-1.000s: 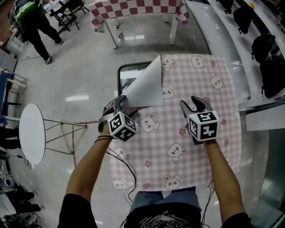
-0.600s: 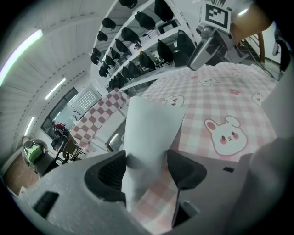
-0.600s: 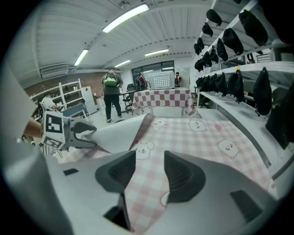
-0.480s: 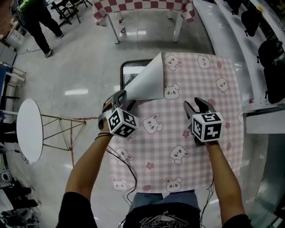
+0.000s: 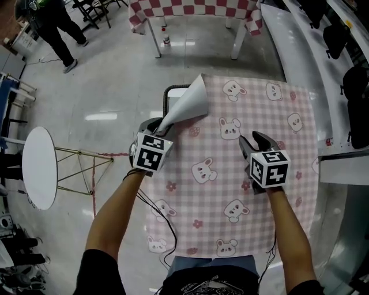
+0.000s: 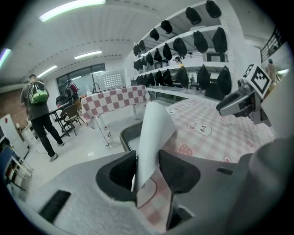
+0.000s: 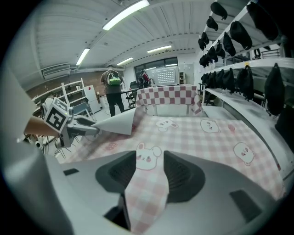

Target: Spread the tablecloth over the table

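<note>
A pink checked tablecloth (image 5: 230, 173) with rabbit prints lies over the table. Its far left corner is folded back, showing the white underside (image 5: 187, 103) and the dark table rim (image 5: 173, 90). My left gripper (image 5: 157, 128) is at the cloth's left edge, its jaws closing on the raised white flap (image 6: 154, 133), which fills the gap between them. My right gripper (image 5: 258, 144) rests on the middle right of the cloth, jaws shut on a raised fold of it (image 7: 148, 179). The right gripper view also shows the left gripper (image 7: 87, 128) holding the flap (image 7: 117, 125).
A round white side table (image 5: 39, 167) stands on the floor to the left. A red checked table (image 5: 196, 8) and a bottle (image 5: 166, 40) are beyond. Shelves with black bags (image 5: 351, 75) run along the right. A person (image 5: 52, 17) stands far left.
My left gripper has rolled and carried the white flap outward to the table's left edge. The folded-back part is now narrower. The right gripper has slid a little nearer along the cloth.
</note>
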